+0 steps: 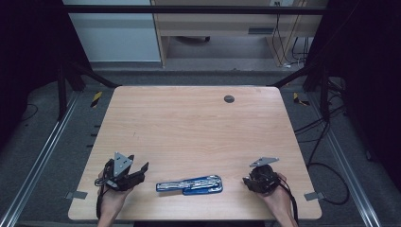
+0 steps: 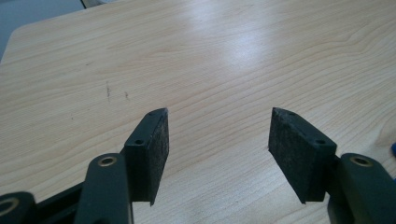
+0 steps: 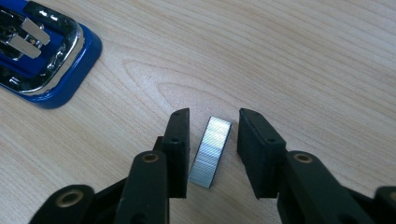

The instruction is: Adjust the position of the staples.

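Observation:
A blue and chrome stapler (image 1: 189,185) lies opened flat near the table's front edge, between my two grippers; its end also appears at the upper left of the right gripper view (image 3: 42,60). A short silver strip of staples (image 3: 210,151) lies on the wood between the jaws of my right gripper (image 3: 214,122), with a small gap on each side, so the pads do not press on it. In the high view the right gripper (image 1: 247,182) sits low on the table, right of the stapler. My left gripper (image 1: 139,163) (image 2: 219,116) stands open over bare wood, left of the stapler.
The light wooden table (image 1: 198,123) has a small dark round cap (image 1: 229,99) near its far edge. Metal rails and cables run along the floor on both sides. A person's hands come in at the front edge.

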Motion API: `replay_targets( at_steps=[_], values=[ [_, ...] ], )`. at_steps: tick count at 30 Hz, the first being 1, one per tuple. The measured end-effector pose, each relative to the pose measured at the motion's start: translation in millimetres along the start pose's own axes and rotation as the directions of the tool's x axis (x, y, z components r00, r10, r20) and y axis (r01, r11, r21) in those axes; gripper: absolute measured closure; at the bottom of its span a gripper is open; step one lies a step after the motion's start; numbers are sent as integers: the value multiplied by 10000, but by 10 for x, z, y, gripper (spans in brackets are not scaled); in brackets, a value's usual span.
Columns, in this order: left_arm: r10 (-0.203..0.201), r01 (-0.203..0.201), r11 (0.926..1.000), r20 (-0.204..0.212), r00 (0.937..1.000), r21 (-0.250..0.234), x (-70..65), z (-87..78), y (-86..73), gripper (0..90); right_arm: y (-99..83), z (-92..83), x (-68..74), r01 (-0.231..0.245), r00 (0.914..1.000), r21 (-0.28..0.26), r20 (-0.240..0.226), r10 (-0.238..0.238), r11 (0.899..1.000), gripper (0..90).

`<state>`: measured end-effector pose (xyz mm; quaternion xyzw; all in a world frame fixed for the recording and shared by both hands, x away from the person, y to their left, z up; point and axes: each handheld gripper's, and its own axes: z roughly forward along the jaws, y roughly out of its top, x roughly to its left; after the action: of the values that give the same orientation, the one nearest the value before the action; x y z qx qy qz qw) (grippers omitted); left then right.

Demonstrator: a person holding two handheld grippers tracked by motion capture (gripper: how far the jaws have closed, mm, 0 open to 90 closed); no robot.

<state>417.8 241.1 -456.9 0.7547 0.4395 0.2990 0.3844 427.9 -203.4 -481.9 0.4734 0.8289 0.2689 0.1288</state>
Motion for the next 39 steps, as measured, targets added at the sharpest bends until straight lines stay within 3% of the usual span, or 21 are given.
replay_targets(
  at_steps=[13,21,22,29,32,38,39],
  values=[
    [8,-8,10000,23,10000,67,2,4,-1,383,-1,12,-10,134,9999,209,-43,-133,9997,771],
    [7,-7,10000,24,10000,65,4,5,-1,383,13,-18,-15,305,9995,173,-28,-304,9994,778],
    [-10,10,10000,31,10000,71,5,6,-1,383,13,-20,-31,505,9987,70,41,-505,9987,777],
    [21,-21,10000,52,10000,82,3,14,1,383,58,-36,-233,541,9982,-306,264,-533,9981,777],
    [16,-17,10000,45,10000,84,7,12,1,383,50,-7,-316,238,9995,-95,215,-236,9997,777],
    [40,-41,9999,57,10000,104,7,12,1,383,27,12,-355,210,9994,38,275,-211,9998,775],
    [35,-35,9999,56,10000,103,7,13,1,383,21,30,-360,380,9985,8,386,-380,9993,775]
  ],
)
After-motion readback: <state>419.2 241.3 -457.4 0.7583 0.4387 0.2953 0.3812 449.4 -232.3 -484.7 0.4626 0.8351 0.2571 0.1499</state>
